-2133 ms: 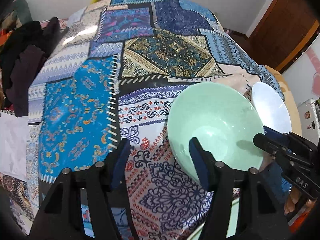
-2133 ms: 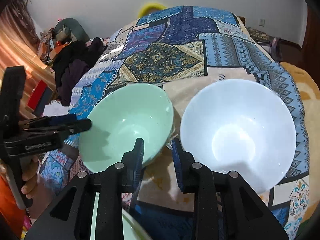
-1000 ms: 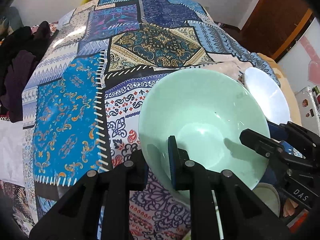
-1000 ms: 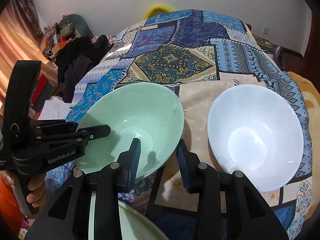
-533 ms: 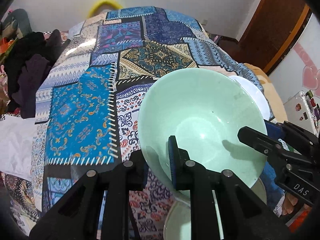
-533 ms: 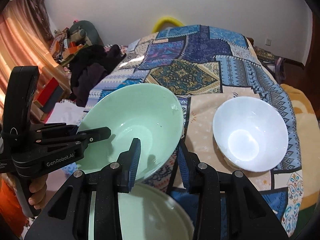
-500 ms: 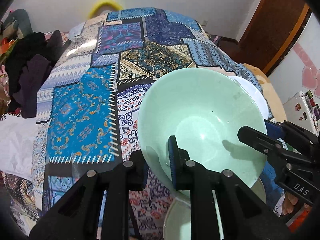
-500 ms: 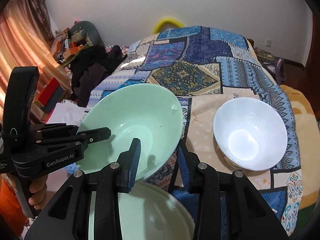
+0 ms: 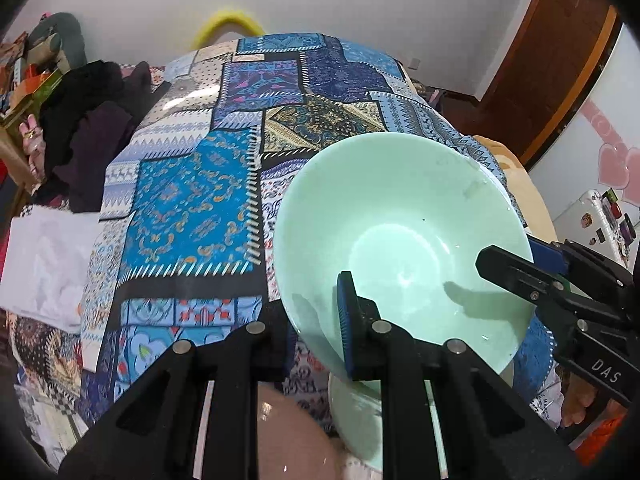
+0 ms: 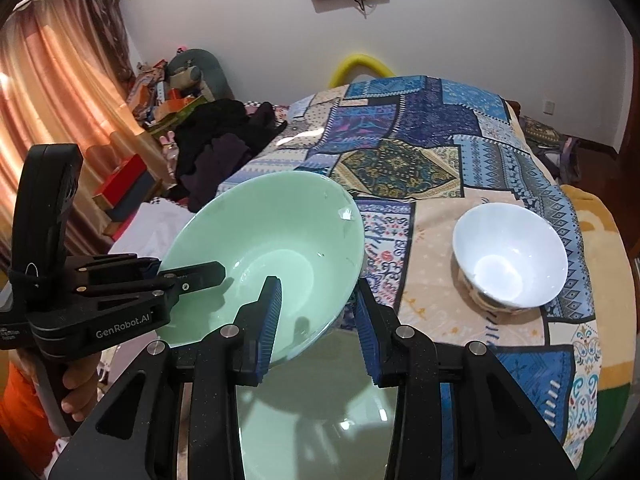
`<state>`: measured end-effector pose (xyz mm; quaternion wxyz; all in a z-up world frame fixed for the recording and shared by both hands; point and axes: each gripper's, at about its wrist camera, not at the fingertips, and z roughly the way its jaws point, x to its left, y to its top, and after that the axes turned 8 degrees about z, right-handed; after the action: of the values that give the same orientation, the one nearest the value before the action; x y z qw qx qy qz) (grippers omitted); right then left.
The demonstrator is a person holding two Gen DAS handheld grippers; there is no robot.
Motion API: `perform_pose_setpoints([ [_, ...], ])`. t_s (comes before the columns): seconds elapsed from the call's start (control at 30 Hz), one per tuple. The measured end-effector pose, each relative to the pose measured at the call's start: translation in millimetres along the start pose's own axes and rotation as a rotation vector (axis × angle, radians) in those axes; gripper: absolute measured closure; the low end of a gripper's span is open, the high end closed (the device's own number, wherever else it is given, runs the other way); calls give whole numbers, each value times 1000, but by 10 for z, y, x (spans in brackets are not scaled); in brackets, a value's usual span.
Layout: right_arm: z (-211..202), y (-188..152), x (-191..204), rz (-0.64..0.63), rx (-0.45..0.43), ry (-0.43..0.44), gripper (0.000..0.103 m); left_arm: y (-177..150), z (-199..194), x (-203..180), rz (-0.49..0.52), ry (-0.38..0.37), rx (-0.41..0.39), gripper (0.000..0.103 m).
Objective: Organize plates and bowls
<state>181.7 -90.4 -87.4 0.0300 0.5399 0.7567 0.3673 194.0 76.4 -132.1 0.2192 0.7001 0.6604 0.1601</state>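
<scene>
Being carried above the bed, the green bowl (image 10: pixel 264 256) is being pinched at two places on its rim. Nearest the right wrist camera, the right gripper (image 10: pixel 316 320) is being held closed on the bowl's near wall, one pad inside and one outside. At the bowl's left rim, the left gripper (image 10: pixel 192 276) is being kept pressed together on the edge, a hand (image 10: pixel 78 394) being seen beneath its handle. In the left wrist view the left gripper (image 9: pixel 316 324) is being shown with one blue pad inside the basin and the other hidden behind the wall. Directly below the bowl, a pale green plate (image 10: pixel 316 412) is being partly covered by it, and a pink dish (image 9: pixel 288 440) is being glimpsed just beside that. Farther off, to the right of both grippers, a white bowl (image 10: pixel 510 256) is resting on the patterned bedspread (image 10: pixel 432 132), well apart from the green one. That white bowl is judged nearer the right hand, so any stacking is being set up rightward.
</scene>
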Motion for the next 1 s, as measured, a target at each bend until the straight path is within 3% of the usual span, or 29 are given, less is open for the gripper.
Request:
perform_pose_setpoints([
  [1.0, 143, -519, 725, -107, 104, 131, 69, -1004, -524, 524, -148, 76, 10, 85],
])
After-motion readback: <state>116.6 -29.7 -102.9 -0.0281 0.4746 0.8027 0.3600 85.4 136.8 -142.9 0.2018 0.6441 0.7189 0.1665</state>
